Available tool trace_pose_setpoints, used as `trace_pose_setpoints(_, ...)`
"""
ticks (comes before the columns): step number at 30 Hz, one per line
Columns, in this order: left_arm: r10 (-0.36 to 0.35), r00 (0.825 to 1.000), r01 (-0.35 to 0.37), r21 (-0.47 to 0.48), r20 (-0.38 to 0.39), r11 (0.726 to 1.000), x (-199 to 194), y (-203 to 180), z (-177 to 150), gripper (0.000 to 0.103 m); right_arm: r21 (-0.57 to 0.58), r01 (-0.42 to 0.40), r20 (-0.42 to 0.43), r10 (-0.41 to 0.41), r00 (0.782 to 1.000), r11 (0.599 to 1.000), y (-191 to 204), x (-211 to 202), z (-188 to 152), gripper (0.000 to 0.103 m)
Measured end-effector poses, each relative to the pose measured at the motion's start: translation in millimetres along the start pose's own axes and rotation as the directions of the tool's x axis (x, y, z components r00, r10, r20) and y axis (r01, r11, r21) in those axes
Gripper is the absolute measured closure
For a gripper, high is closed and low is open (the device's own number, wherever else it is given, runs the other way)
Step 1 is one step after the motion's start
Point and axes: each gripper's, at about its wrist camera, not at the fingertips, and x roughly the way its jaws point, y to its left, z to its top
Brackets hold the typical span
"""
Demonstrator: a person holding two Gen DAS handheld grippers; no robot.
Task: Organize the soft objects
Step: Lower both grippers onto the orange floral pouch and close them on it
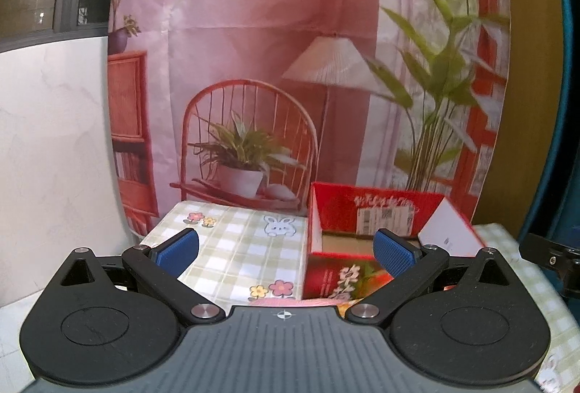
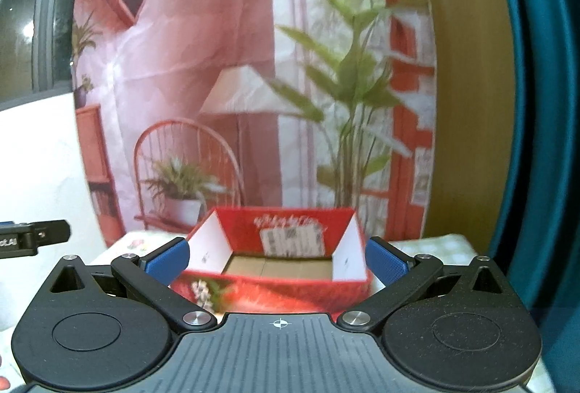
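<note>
On checked tablecloth (image 1: 239, 248): red open-topped box (image 2: 279, 270), apparently empty; left gripper (image 1: 286, 250) and right gripper (image 2: 277, 260), both spread and unloaded; soft objects unseen; risk: a low approach nudging the light box.

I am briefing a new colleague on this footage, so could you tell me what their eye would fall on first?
Probably the open red cardboard box, seemingly empty, on the checked tablecloth directly ahead of the right gripper. Behind it hangs a large printed backdrop of a pink room with chair, lamp and plants. Both the right and the left gripper are wide open and hold nothing.
</note>
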Motion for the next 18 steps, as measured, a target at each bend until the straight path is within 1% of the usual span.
trace_pose_setpoints(3,0.009,1.000,-0.009,0.001,-0.024,1.000,12.2,0.3,-13.2,0.000,-0.004,-0.018,0.010,0.019,1.000,1.000,1.6,8.0,-17.0,0.000)
trace_pose_setpoints(8,-0.038,0.995,0.038,-0.003,-0.089,0.999,33.5,2.7,-33.7,0.000,-0.007,-0.021,-0.012,0.020,1.000,1.000,1.4,23.9,-37.5,0.000)
trace_pose_setpoints(10,-0.052,0.992,0.051,-0.016,-0.114,0.999,43.3,4.6,-40.5,0.000,0.008,-0.025,-0.032,0.025,0.999,1.000,-2.6,32.3,-44.8,0.000)
trace_pose_setpoints(13,-0.092,0.984,0.084,-0.057,-0.155,0.995,58.4,10.4,-49.5,0.000,0.015,-0.016,-0.067,0.017,0.998,1.000,-7.6,45.2,-54.6,0.000)
trace_pose_setpoints(15,-0.116,0.976,0.102,-0.084,-0.183,0.991,69.9,13.9,-55.3,0.000,0.001,-0.019,-0.116,0.019,0.993,1.000,-10.4,56.3,-58.4,0.000)
trace_pose_setpoints(18,-0.138,0.968,0.115,-0.114,-0.211,0.987,82.6,17.6,-62.6,0.004,-0.013,0.018,-0.171,-0.020,0.985,1.000,-12.0,71.1,-64.4,0.000)
